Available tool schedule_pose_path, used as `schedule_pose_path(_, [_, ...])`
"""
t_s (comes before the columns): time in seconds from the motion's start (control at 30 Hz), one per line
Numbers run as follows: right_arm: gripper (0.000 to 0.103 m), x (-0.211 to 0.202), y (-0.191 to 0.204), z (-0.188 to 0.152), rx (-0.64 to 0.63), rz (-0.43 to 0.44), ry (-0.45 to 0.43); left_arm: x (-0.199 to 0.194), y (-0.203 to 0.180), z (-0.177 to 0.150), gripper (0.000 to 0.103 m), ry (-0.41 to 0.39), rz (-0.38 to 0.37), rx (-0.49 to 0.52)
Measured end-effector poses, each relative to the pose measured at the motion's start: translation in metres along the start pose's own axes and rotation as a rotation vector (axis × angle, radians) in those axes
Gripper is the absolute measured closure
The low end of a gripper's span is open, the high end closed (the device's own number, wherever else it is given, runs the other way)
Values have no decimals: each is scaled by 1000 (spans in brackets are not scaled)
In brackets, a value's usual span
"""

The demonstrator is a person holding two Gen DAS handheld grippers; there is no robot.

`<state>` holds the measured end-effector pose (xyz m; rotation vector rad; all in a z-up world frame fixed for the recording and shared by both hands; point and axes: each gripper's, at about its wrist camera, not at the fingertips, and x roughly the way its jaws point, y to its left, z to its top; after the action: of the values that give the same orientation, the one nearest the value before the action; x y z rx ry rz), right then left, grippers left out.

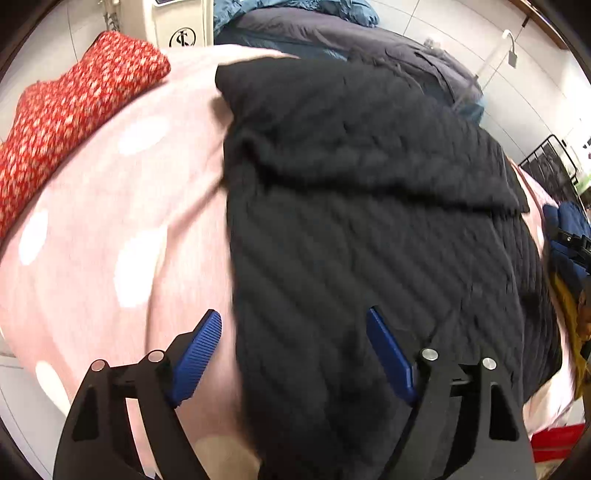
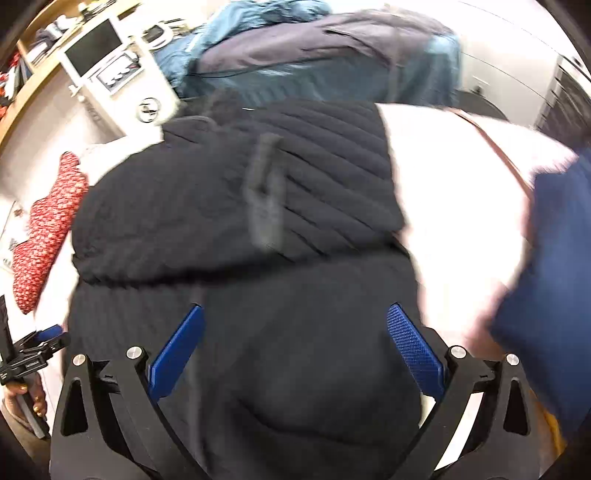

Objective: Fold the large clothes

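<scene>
A black quilted garment point(image 1: 369, 206) lies folded over on a pink bedsheet with white dots point(image 1: 92, 221); a doubled layer lies across its far half. My left gripper point(image 1: 291, 312) hovers open over the garment's left edge, one pad above the sheet and the other above the black fabric. Nothing sits between its pads. In the blurred right wrist view the same garment point(image 2: 240, 206) fills the middle. My right gripper point(image 2: 295, 308) is open above its near part and holds nothing.
A red flowered cloth point(image 1: 66, 110) lies at the sheet's far left. Dark navy and teal jackets point(image 1: 332, 33) are piled behind the garment. A white appliance point(image 2: 110, 70) stands at the back left. Navy blue fabric point(image 2: 554, 277) crosses the right edge.
</scene>
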<state>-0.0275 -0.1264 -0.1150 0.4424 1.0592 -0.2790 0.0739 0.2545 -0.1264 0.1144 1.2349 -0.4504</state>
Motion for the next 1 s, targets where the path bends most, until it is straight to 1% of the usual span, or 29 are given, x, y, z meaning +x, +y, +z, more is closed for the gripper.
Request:
schedule_pose_path(0.07, [5, -5, -21, -15, 42, -1, 20, 0, 0, -17, 28, -1, -11, -6])
schedule_pose_path(0.17, [6, -13, -49, -48, 73, -11, 53, -9, 9, -48, 31, 9, -28, -45])
schedule_pose_path(0.23, [9, -21, -60, -63, 80, -12, 62, -10, 17, -58, 34, 21, -39, -69])
schedule_pose_path(0.27, [9, -27, -66, -74, 82, -5, 64, -12, 21, -64, 36, 25, -44, -79])
schedule_pose_path(0.3, [9, -31, -69, -82, 81, 2, 65, -14, 25, -70, 38, 28, -50, -82])
schedule_pose_path(0.4, [10, -36, -73, -105, 59, 28, 65, -18, 29, -80, 38, 26, -63, -68])
schedule_pose_path(0.5, [19, -28, -75, -124, 59, 53, 105, -21, 32, -89, 38, 21, -66, -88])
schedule_pose_path(0.6, [20, -24, -76, -134, 74, 97, 119, -28, 33, -100, 40, 6, -84, -97])
schedule_pose_path(0.7, [20, -16, -82, -139, 115, 139, 124, -22, 33, -107, 41, 33, -128, -105])
schedule_pose_path(0.73, [20, -13, -83, -138, 123, 148, 120, -19, 31, -107, 41, 36, -128, -100])
schedule_pose_path(0.8, [20, -10, -79, -136, 107, 151, 109, -13, 24, -106, 42, 40, -145, -78])
schedule_pose_path(0.83, [22, -8, -75, -133, 91, 158, 102, -10, 19, -103, 42, 32, -137, -65])
schedule_pose_path(0.87, [24, -6, -72, -131, 83, 166, 96, -10, 15, -101, 45, 24, -137, -57])
schedule_pose_path(0.9, [29, -5, -70, -129, 78, 179, 93, -10, 12, -99, 47, 20, -137, -55])
schedule_pose_path(0.93, [29, -2, -66, -128, 71, 186, 93, -9, 9, -97, 48, 18, -138, -56])
schedule_pose_path(1.0, [29, 1, -63, -127, 62, 180, 82, -6, 8, -98, 56, 25, -164, -76])
